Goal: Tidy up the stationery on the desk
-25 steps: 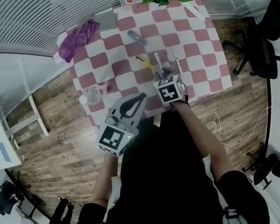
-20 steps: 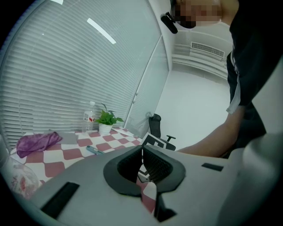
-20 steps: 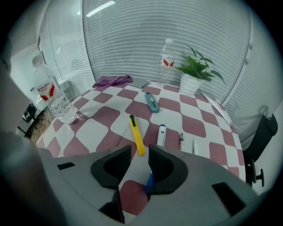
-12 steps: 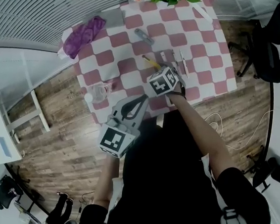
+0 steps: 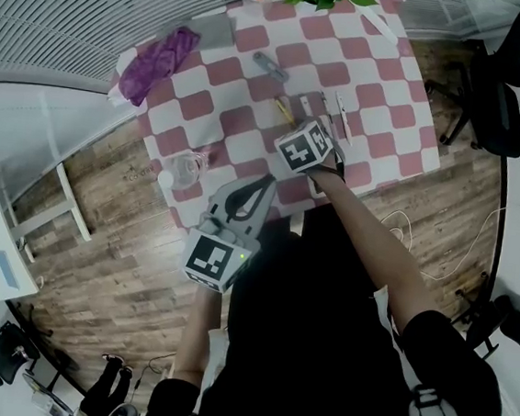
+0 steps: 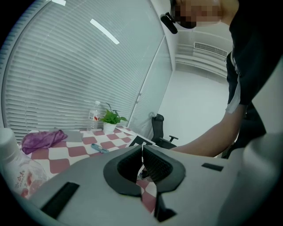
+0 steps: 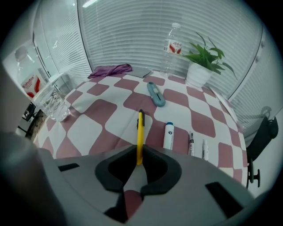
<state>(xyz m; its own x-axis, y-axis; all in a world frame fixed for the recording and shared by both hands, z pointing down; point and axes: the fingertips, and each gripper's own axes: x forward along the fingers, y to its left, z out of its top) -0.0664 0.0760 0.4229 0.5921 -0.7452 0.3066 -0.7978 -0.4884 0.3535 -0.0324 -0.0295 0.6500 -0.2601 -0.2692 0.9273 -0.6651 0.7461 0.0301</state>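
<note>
The right hand-held gripper (image 7: 139, 161) has its jaws pressed onto the near end of a yellow pen (image 7: 140, 134). The pen's long axis runs straight out ahead, in line with the jaws, with its black-clipped tip pointing away over the desk (image 7: 88, 128). No view settles whether the far end rests on the checked cloth or is just clear of it.

Just to that gripper's right a white blue-capped tube (image 7: 168, 135) lies roughly parallel to the pen. Further right are two thin pens (image 7: 191, 144), side by side along the same line. Ahead of the pen tip, and apart from it, sits a blue-grey tool (image 7: 156, 93), perhaps a cutter. A drinking glass (image 7: 53, 103) stands well off to the gripper's left.

The left hand-held gripper (image 6: 142, 150) has its jaws together with nothing between them. It hangs back at the near edge of the desk, behind and to the left of the right one.

By my reading the pen is the item in hand. The remaining stationery all lies ahead and to the right of the right gripper, which is clearly the nearer hand.
</note>
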